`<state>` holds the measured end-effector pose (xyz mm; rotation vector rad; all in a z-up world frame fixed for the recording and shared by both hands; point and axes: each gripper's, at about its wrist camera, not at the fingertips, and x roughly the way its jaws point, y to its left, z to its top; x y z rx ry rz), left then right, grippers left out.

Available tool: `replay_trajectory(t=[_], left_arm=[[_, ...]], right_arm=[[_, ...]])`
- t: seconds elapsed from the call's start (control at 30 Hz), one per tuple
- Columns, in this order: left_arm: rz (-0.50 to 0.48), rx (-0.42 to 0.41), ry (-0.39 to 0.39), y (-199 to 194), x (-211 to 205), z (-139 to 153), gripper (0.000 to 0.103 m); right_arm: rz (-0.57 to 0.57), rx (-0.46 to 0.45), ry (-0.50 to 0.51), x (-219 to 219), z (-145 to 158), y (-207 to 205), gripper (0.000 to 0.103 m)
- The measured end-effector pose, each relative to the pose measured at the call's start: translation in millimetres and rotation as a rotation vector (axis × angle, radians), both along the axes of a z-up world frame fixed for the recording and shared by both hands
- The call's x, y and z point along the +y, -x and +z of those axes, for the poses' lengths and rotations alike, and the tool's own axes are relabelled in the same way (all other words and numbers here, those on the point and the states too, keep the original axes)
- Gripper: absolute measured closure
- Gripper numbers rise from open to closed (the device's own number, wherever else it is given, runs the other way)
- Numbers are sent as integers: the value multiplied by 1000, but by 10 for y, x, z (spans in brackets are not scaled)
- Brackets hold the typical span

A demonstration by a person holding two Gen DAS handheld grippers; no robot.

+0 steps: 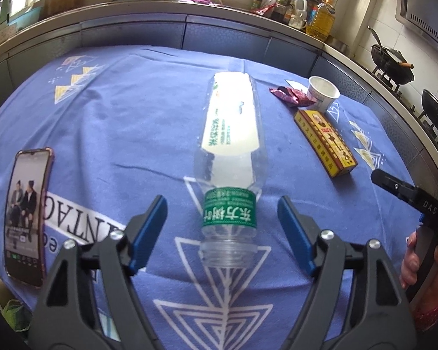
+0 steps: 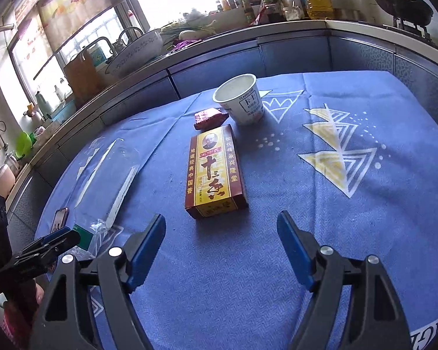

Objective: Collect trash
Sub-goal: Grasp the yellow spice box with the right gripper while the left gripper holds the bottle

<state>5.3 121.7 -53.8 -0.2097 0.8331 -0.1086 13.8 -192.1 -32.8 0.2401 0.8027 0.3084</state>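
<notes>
The surface (image 1: 131,122) is covered with a blue printed cloth (image 2: 335,233). A clear plastic bottle (image 1: 230,134) lies on its side on the cloth, uncapped, its threaded neck pointing toward the left gripper (image 1: 222,213). The bottle carries a white label on the body and a green band at the shoulder. The left gripper's blue-padded fingers (image 1: 149,227) stand spread apart on either side of the bottle's neck; a gap shows on both sides and the pads do not touch it.

To the right of the bottle lies a red and yellow carton (image 2: 214,172), flat on the cloth with its printed face up. Just beyond its far end sits a crumpled dark red wrapper (image 2: 210,118), and beside that stands a white paper cup (image 2: 242,99), upright and open. The right gripper (image 2: 222,227) hovers short of the carton's near end, its fingers (image 2: 292,242) spread wide with nothing between them.

A phone (image 1: 26,215) with a lit screen lies at the cloth's left edge, well apart from the bottle. A hand (image 1: 414,262) grips the right gripper's handle at the right edge of the left wrist view.
</notes>
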Motion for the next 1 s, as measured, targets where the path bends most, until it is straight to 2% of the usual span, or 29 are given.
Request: replay_trajectory(t=[0.6, 0.87, 1.0], left_arm=[[-8, 7, 7, -50, -13, 21, 28], [-21, -2, 6, -128, -49, 45, 28], [-16, -5, -13, -206, -67, 47, 24]], right_arm=[[-31, 1, -27, -61, 1, 6, 25], [-13, -16, 28, 26, 30, -105, 25], [15, -28, 72, 128, 22, -163, 23]])
